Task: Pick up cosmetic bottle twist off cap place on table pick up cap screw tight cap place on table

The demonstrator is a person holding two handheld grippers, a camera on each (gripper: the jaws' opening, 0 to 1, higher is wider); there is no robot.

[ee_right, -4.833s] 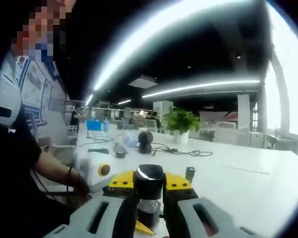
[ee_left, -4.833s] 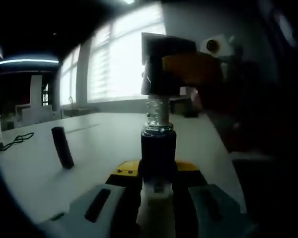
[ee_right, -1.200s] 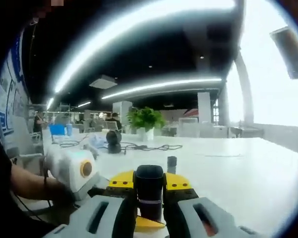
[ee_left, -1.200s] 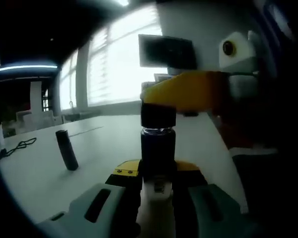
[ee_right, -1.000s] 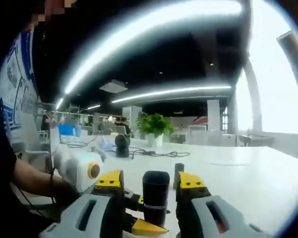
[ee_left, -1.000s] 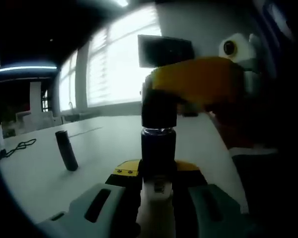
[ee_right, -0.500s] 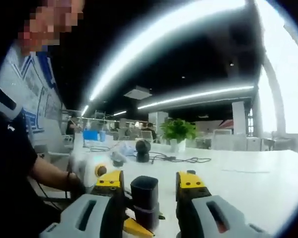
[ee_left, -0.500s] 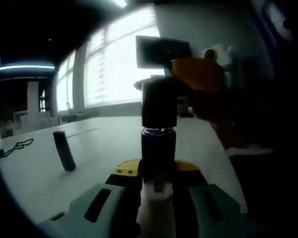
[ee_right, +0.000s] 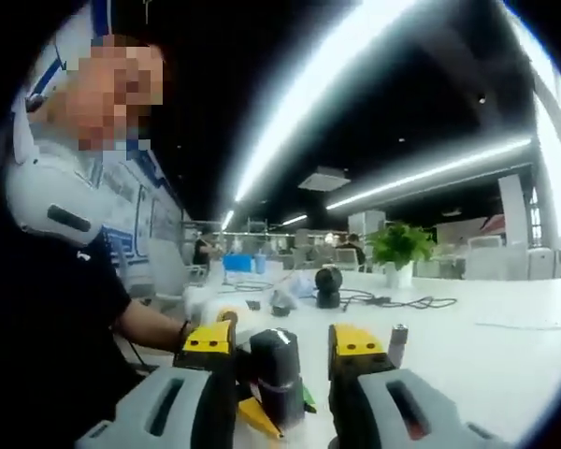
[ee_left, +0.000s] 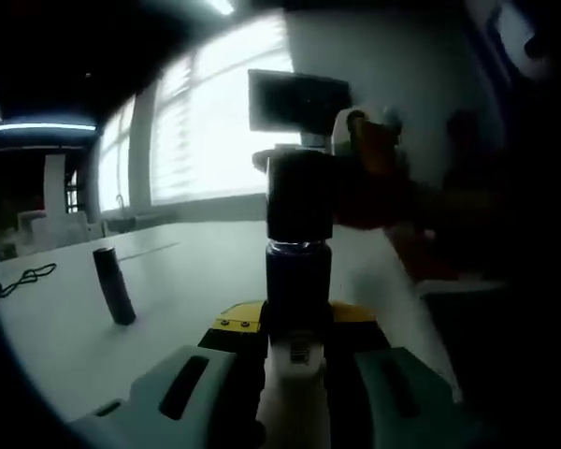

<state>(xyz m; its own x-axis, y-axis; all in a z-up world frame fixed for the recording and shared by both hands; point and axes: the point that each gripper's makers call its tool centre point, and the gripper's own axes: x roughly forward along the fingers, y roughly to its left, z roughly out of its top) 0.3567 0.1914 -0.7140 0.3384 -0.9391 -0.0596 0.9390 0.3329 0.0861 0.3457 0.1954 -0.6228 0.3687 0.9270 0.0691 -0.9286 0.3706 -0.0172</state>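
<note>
Left gripper view shows your left gripper (ee_left: 297, 360) clamped on the lower body of the cosmetic bottle (ee_left: 298, 271), which stands upright between the jaws at 6 o'clock. Its cap (ee_left: 299, 195) now sits seated on the neck; nearly five seconds ago the bare ribbed silver thread was exposed below the lifted cap. Half a second ago your right gripper (ee_left: 369, 150) was close against the cap; now it sits at 1 o'clock, blurred and apart from it. The bottle is a dark, glossy cylinder with a thin bright ring where the cap meets the body, and a small pale label low on it is too blurred to read. A second dark cylinder (ee_left: 113, 285) stands tilted on the pale, smooth surface (ee_left: 187, 281) at 9 o'clock, near a thin dark cable (ee_left: 23, 277).

Right gripper view has your right gripper (ee_right: 282, 360) spread wide, yellow-tipped jaws either side of the capped bottle (ee_right: 277, 374) without touching it. One second ago the jaws had just parted from the cap; before that they were closed on it. The grey jaw bodies look matte plastic. A potted plant (ee_right: 399, 248) and a round black object (ee_right: 328, 283) stand on the surface at 1 o'clock. No writing is legible.
</note>
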